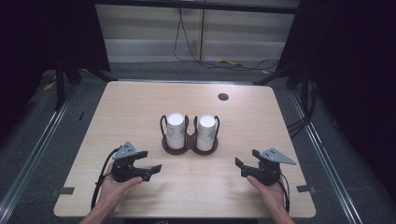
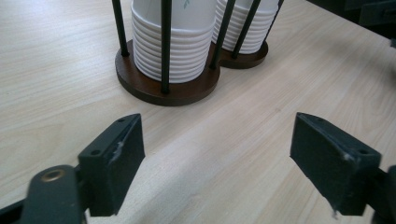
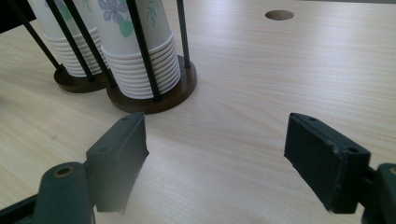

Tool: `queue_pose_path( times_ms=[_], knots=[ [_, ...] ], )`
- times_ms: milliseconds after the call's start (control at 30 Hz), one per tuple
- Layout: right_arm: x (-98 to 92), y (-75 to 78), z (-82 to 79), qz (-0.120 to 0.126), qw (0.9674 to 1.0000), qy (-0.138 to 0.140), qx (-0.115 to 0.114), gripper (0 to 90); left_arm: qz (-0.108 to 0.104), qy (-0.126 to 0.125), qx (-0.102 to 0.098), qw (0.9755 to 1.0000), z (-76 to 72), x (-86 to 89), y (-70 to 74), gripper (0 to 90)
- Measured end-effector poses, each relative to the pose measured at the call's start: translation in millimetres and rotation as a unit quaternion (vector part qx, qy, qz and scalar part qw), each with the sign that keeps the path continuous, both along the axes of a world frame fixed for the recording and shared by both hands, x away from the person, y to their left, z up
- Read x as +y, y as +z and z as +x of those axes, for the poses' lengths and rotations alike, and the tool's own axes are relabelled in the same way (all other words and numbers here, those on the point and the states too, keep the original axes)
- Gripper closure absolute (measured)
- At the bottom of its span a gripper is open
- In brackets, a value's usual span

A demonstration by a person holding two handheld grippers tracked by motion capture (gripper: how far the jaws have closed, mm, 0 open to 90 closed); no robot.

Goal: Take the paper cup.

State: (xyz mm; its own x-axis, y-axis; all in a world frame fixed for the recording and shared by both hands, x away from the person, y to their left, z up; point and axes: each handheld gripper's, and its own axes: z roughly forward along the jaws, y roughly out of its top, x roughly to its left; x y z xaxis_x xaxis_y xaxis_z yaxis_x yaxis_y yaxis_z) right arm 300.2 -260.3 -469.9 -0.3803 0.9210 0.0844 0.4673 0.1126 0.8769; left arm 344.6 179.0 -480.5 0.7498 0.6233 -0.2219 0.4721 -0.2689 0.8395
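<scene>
A dark wooden cup holder (image 1: 189,148) with black wire rods stands in the middle of the table. It carries two stacks of white paper cups, the left stack (image 1: 176,130) and the right stack (image 1: 206,132). My left gripper (image 1: 150,161) rests near the front left, open and empty, jaws aimed at the holder. My right gripper (image 1: 246,161) sits at the front right, also open and empty. In the left gripper view the left gripper (image 2: 217,135) faces the holder base (image 2: 154,91) and a ribbed stack (image 2: 187,51). In the right gripper view the right gripper (image 3: 217,133) faces a flower-printed stack (image 3: 140,56).
A round cable hole (image 1: 223,96) sits in the light wooden table (image 1: 140,107) toward the back right, also in the right gripper view (image 3: 279,15). Cables lie on the floor behind the table. Black curtains hang on both sides.
</scene>
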Motion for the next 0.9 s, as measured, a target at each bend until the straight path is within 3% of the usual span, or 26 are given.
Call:
queue_pose_path(
  times_ms=[67,167,400,733,833,900],
  knots=[
    [0.2,-0.5,0.5,0.005,1.0000,0.001,0.002,20.7,-0.001,0.000,-0.002,1.0000,-0.2,-0.4,0.6,16.2],
    [-1.3,-1.3,1.3,0.007,1.0000,0.002,0.005,20.3,-0.020,-0.011,0.011,0.9997,1.9,-0.5,2.5,15.9],
    [-5.8,-0.9,1.5,0.013,0.9999,0.002,0.009,19.9,-0.020,-0.015,0.006,0.9997,4.9,-2.6,6.6,18.8],
    [-2.7,-1.3,2.8,0.026,0.9993,0.019,0.018,19.4,-0.023,-0.023,-0.018,0.9993,4.5,-5.3,21.3,22.2],
    [-2.5,-0.7,3.4,0.029,0.9991,0.023,0.023,18.5,-0.025,-0.026,-0.017,0.9992,6.8,-6.4,25.2,26.9],
    [-2.7,-0.8,3.6,0.027,0.9992,0.021,0.023,18.5,-0.021,-0.019,-0.030,0.9992,10.7,-9.0,30.4,31.7]
  ],
)
